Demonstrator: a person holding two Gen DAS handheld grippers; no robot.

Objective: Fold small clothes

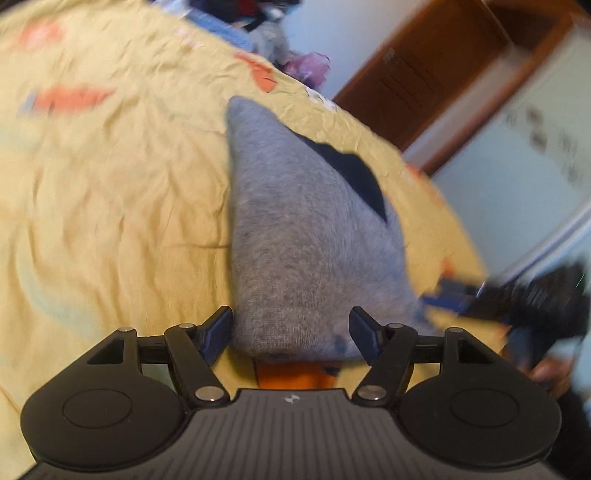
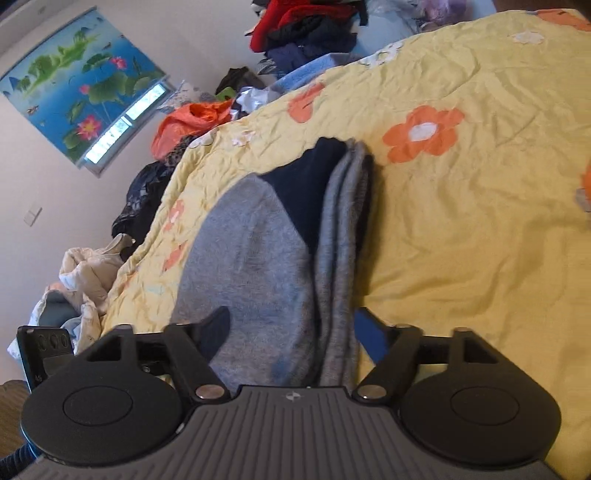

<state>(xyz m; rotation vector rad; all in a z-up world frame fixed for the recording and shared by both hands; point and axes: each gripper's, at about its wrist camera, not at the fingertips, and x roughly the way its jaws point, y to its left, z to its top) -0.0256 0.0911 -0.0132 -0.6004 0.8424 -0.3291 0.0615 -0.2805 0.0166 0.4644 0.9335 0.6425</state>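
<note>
Each camera sits just behind its own tool and looks forward and down, very close to the bed. The left camera faces the brown wooden door (image 1: 436, 74). The right camera faces the blue flower picture (image 2: 81, 85) on the wall. Both show the folded grey and dark blue sock (image 1: 295, 236) (image 2: 280, 236) on the yellow flowered bed cover (image 1: 110, 184) (image 2: 461, 240).

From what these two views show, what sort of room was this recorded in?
Most likely a bedroom in a home. A grey sock lies on a bed under a yellow flowered bedspread, loose clothes are heaped along its far edge, and a wooden door stands beyond.
</note>
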